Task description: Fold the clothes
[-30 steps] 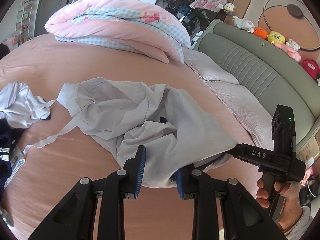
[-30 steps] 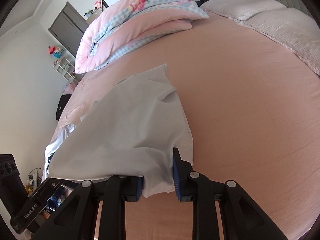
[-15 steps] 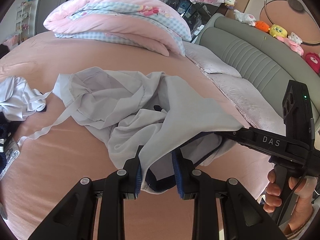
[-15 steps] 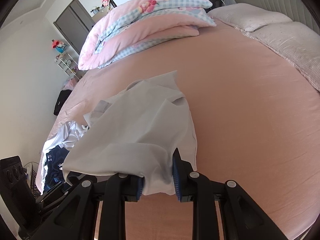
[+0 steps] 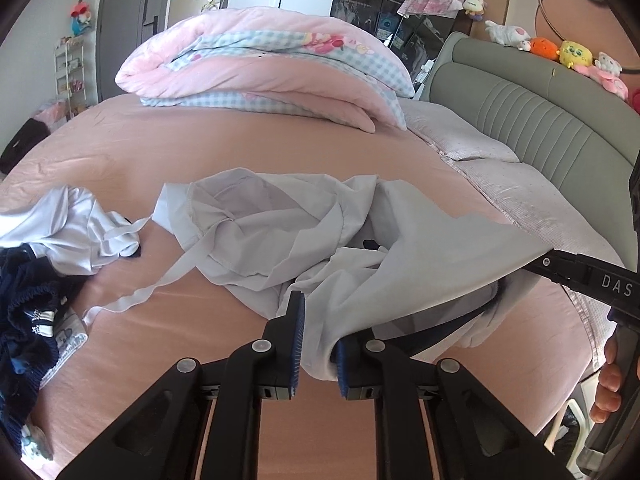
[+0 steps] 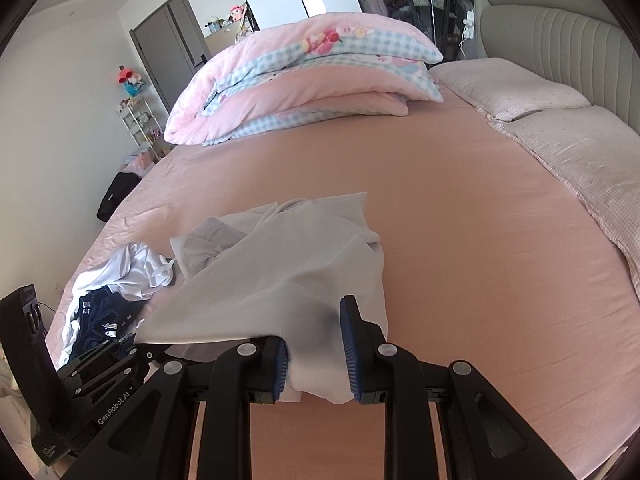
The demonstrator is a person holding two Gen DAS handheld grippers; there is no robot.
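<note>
The right gripper point(image 6: 316, 350) pinches a pale grey garment point(image 6: 296, 264) lifted off the pink bed point(image 6: 480, 240), a folded quilt point(image 6: 304, 80) beyond.

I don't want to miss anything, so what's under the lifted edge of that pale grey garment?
Under the pale grey garment, a dark band and shadowed fabric show above the pink bedsheet. Anything deeper under the crumpled middle is covered.
</note>
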